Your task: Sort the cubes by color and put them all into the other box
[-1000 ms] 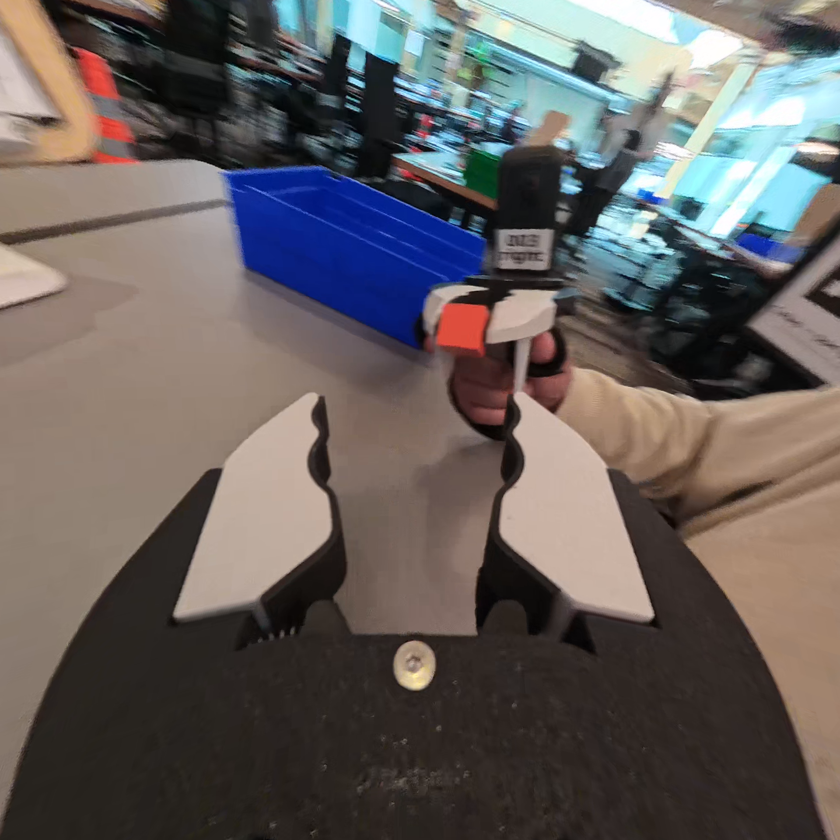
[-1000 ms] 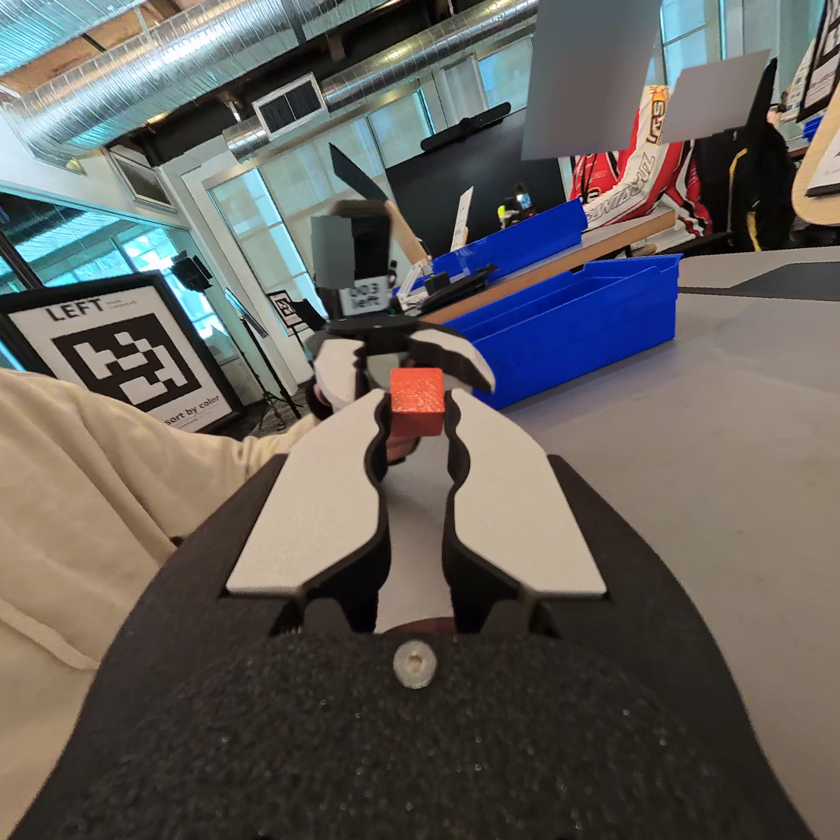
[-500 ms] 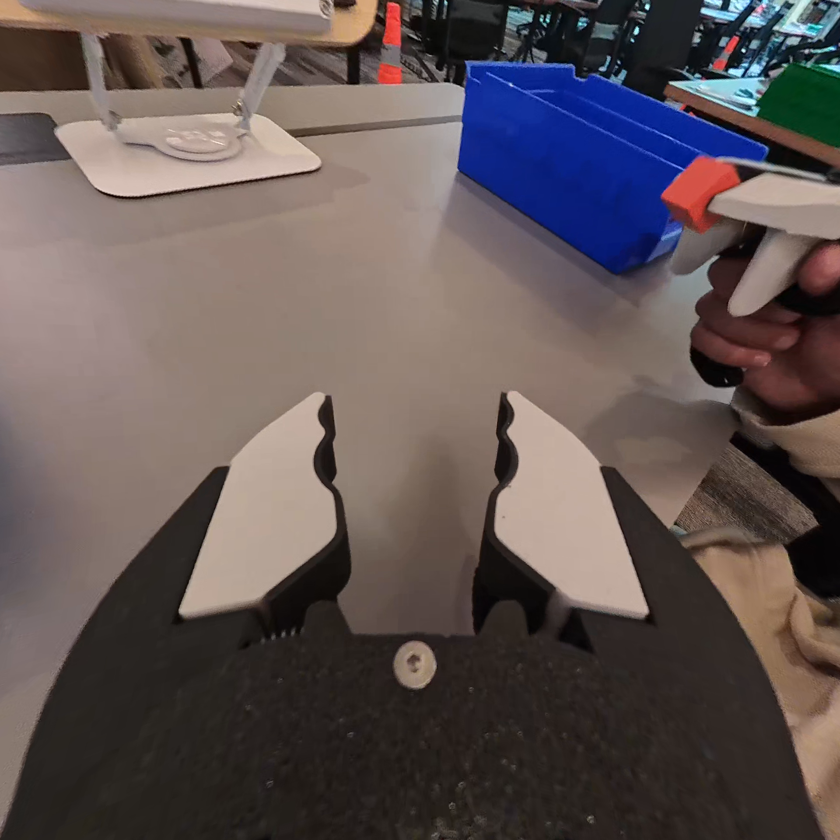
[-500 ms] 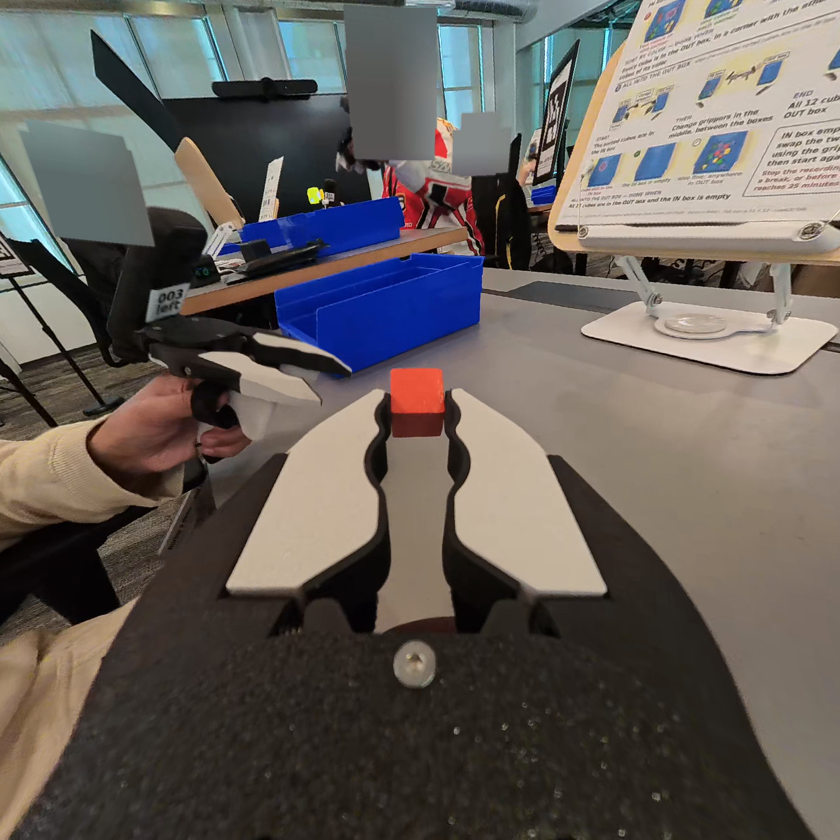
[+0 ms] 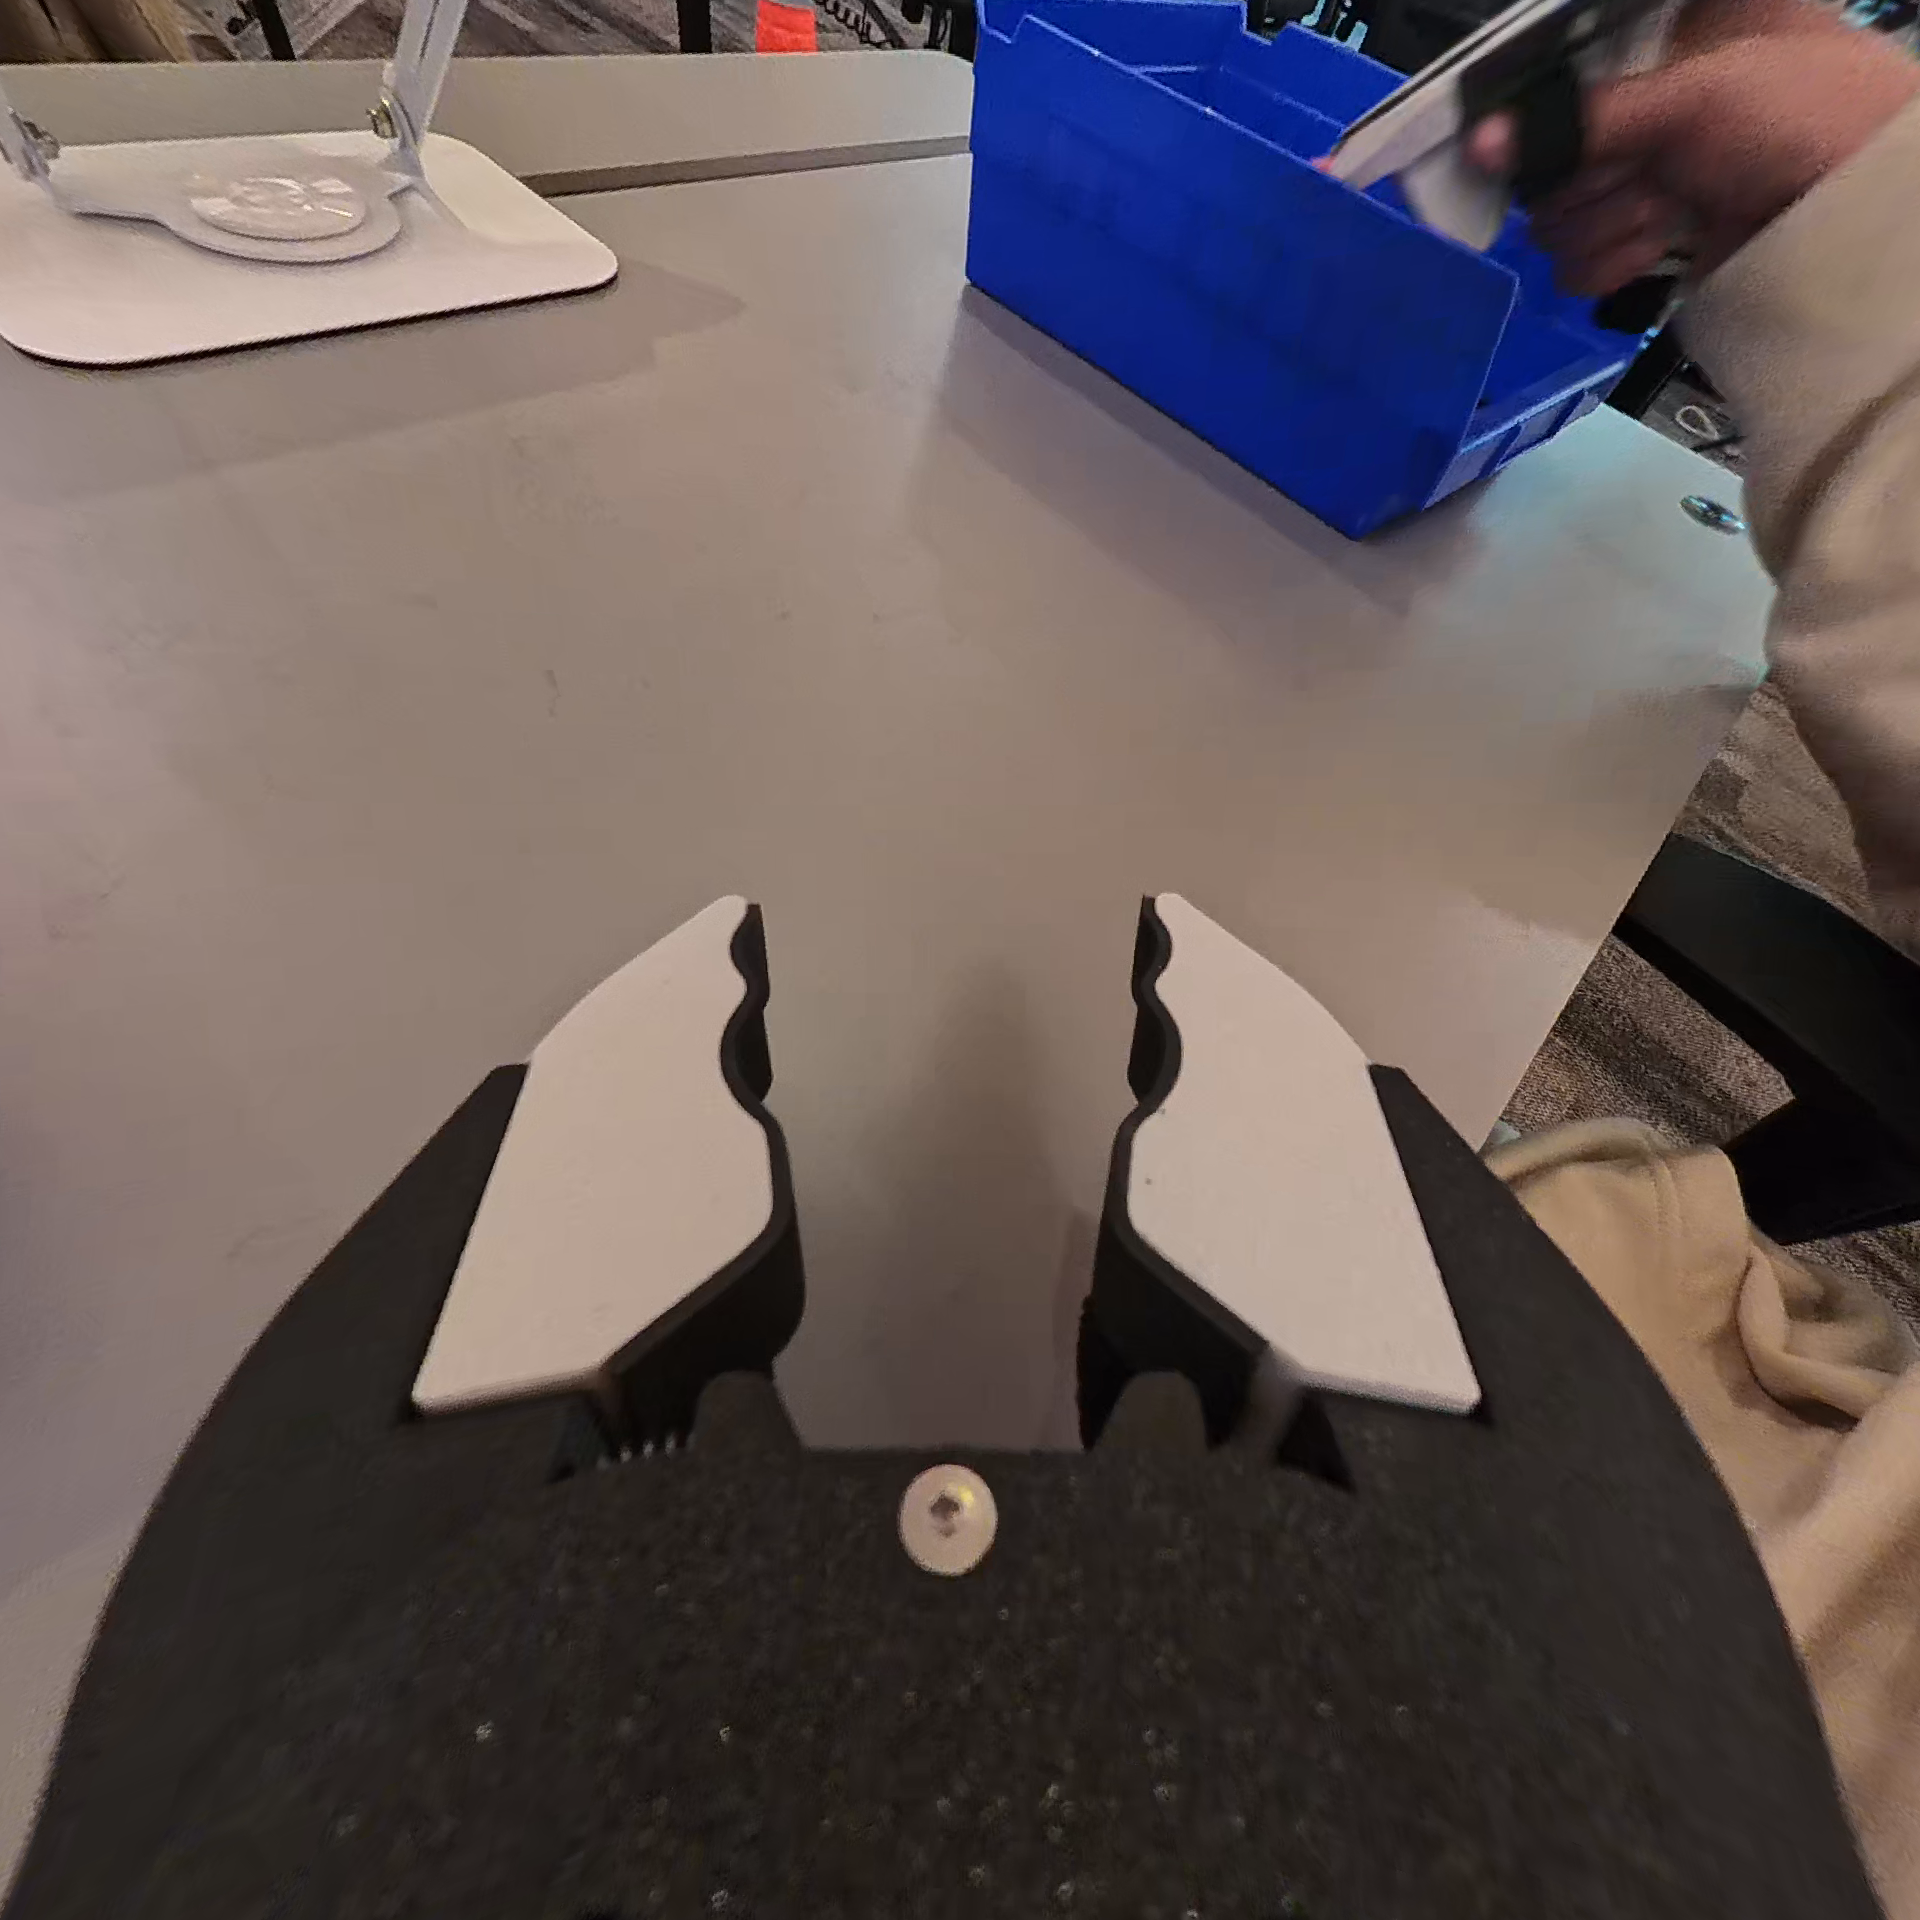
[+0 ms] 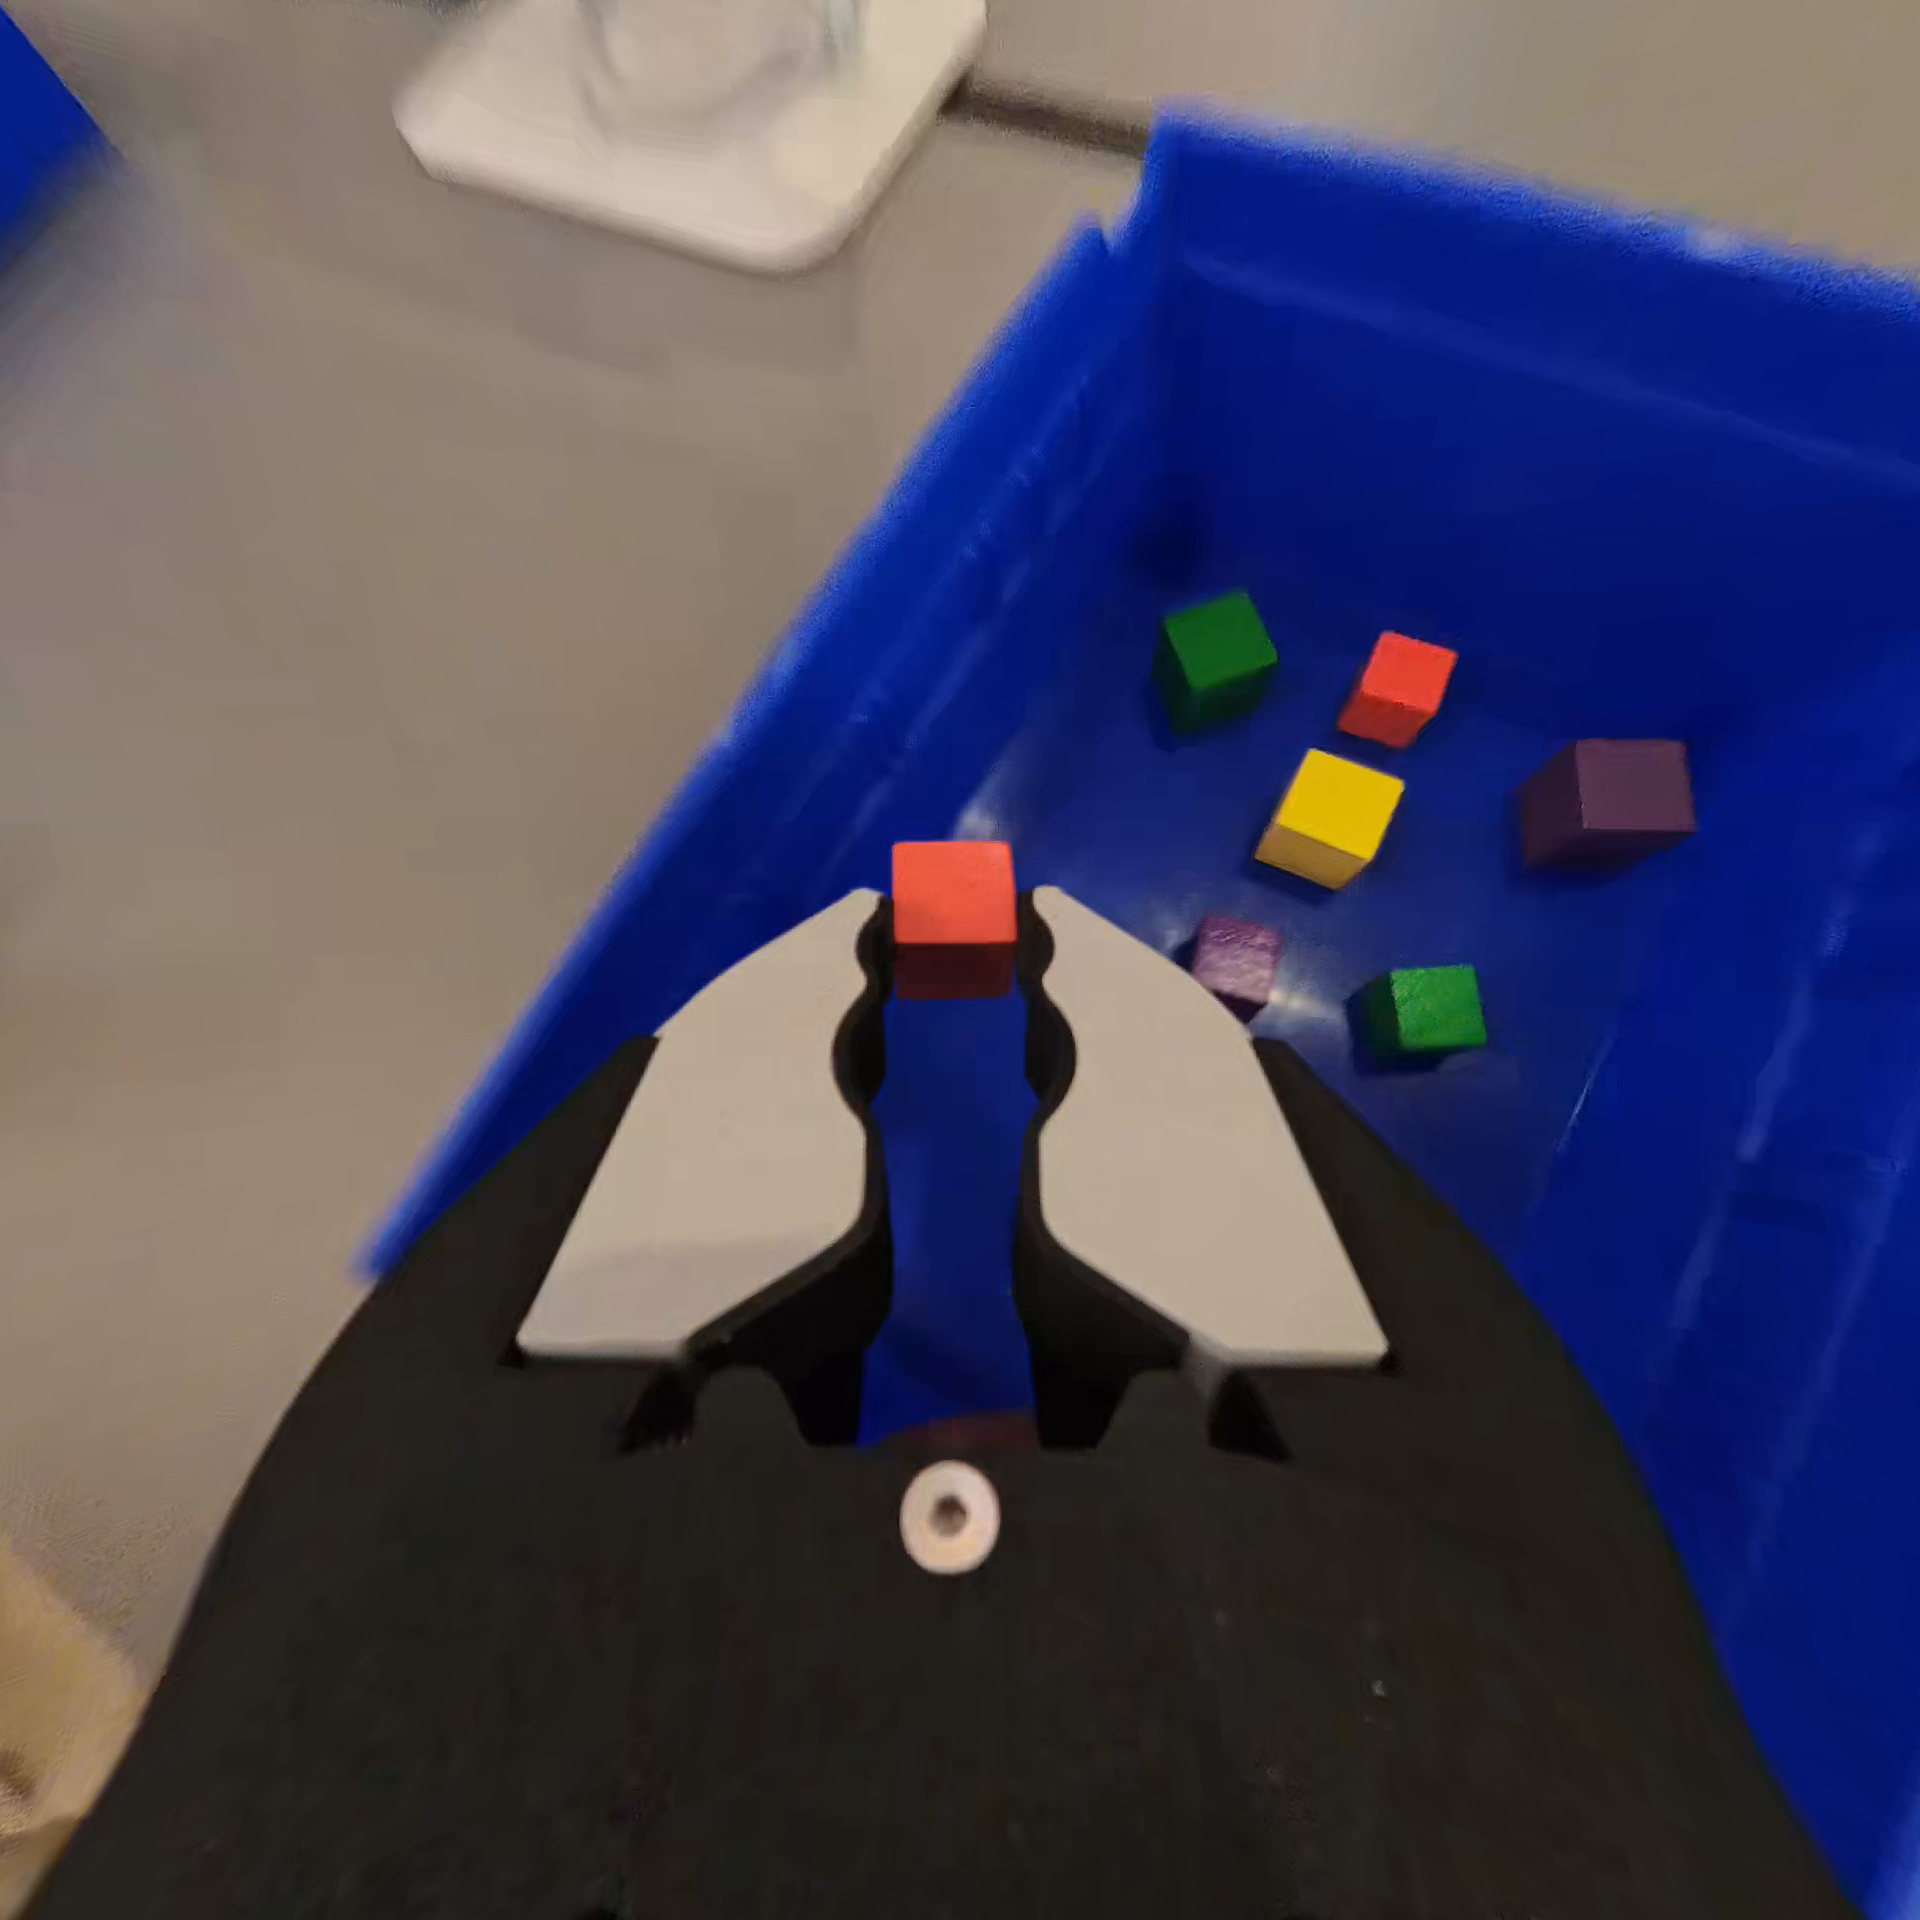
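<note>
Step in hand: placing. The right gripper [image 6: 954,914] carries a red cube [image 6: 953,906] pinched at its fingertips, tilted down over the near-left corner of the blue box [image 6: 1351,343], just inside its left wall. It looks held above the floor, not resting on it.

On the box floor lie six loose cubes: a second red cube [image 6: 1397,688] toward the far end, two green cubes [image 6: 1214,657] [image 6: 1425,1008], a yellow cube [image 6: 1332,817], and two purple cubes [image 6: 1608,798] [image 6: 1234,956]. They look scattered, colours mixed rather than grouped.

Next move, as a judgement: carry the held cube toward the far red one, lower it beside that, then release. The purple and yellow cubes sit along that path, so a bump is possible.

The held cube has no long axis. Its top face is level with the fingers, two side faces are clamped, and one face points away from the camera.

The left gripper [image 5: 948,914] has its jaws wide with nothing between them, idle over the near edge of the grey tabletop [image 5: 520,623], well apart from the box [image 5: 1226,260].
</note>
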The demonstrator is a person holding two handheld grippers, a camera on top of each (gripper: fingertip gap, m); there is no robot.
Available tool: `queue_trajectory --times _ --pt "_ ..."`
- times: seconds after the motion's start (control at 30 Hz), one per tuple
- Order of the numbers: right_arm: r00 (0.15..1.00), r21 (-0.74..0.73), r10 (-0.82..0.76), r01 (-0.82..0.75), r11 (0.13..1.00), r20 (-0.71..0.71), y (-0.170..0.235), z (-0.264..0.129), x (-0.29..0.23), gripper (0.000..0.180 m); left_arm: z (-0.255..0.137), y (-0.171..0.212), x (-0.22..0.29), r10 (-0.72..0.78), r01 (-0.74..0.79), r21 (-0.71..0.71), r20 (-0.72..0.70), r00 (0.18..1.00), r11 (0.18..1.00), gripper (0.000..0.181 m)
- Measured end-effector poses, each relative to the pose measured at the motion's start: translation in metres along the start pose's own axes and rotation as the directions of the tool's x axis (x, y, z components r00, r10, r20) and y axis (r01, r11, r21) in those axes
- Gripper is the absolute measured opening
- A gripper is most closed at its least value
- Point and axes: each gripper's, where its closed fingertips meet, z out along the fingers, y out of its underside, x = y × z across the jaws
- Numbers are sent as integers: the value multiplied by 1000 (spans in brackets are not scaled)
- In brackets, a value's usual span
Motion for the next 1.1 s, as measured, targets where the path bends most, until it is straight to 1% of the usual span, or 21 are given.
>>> queue_trajectory --times 0.07,0.17,0.23,0.3,0.33,0.37,0.4,0.43,0.5,0.57,0.6,0.63,0.67,0.7,0.73,0.77,0.8,0.83,0.9,1.0,1.1 --pt "998 -86 -50 48 995 -27 5 35 19 23 1 1 0 9 -9 -4 6 1000 1000 67" --pt "997 -221 -54 40 975 -56 15 76 37 23 2 3 -1 14 -14 -14 12 1000 1000 67" --pt "998 -257 -53 40 965 -42 18 90 35 23 2 5 -1 10 -10 -20 6 1000 1000 67" --pt "996 -244 -71 59 968 -44 13 91 31 23 2 7 -1 13 -13 -28 9 1000 1000 67" --pt "997 -238 -61 50 970 -36 12 89 28 25 1 8 -1 16 -16 -30 11 1000 999 67" --pt "998 -222 -52 41 974 -47 9 83 27 37 1 9 -1 18 -17 -32 12 1000 999 67" --pt "996 -202 -60 45 978 -69 4 70 27 40 1 9 -2 18 -17 -33 13 1000 999 67" --pt "990 -155 -78 59 986 -114 -4 51 27 40 1 9 -2 16 -16 -32 12 1000 999 67" --pt "967 26 -92 100 995 -238 -30 -6 23 40 -1 9 -5 11 -10 -28 16 1000 1000 67" --pt "960 289 -41 124 949 -277 -51 -67 -6 40 -2 7 -10 3 -3 -20 25 1000 1000 67" --pt "974 430 -14 113 896 -227 -56 -90 -35 38 -3 4 -12 -3 4 -14 29 1000 1000 67" --pt "993 545 -26 84 834 -112 -56 -103 -75 36 -4 2 -14 -10 10 -5 32 999 1000 67" --pt "998 624 -59 32 781 21 -50 -105 -119 30 -4 -1 -15 -16 15 5 38 999 1000 67" --pt "983 645 -94 -29 763 156 -36 -97 -164 31 -4 -3 -18 -20 19 13 47 999 1000 67" --pt "960 620 -110 -76 781 256 -16 -79 -201 35 -4 -5 -20 -22 21 21 59 998 1000 67" --pt "946 604 -101 -112 789 307 3 -61 -228 36 -3 -6 -23 -25 23 26 71 997 999 67" --pt "939 609 -115 -114 785 324 17 -48 -250 38 -2 -6 -25 -28 26 27 82 996 999 67" --pt "937 611 -147 -83 788 317 25 -40 -265 38 0 -5 -25 -31 29 24 85 996 999 67" --pt "932 605 -256 52 794 256 33 -29 -284 38 3 -1 -25 -20 20 4 96 995 1000 67" --pt "927 573 -359 235 785 111 41 -13 -282 36 6 7 -28 -7 11 -26 122 993 1000 66" --pt "919 541 -393 320 778 21 50 -6 -275 34 8 11 -25 2 3 -40 113 994 999 67"
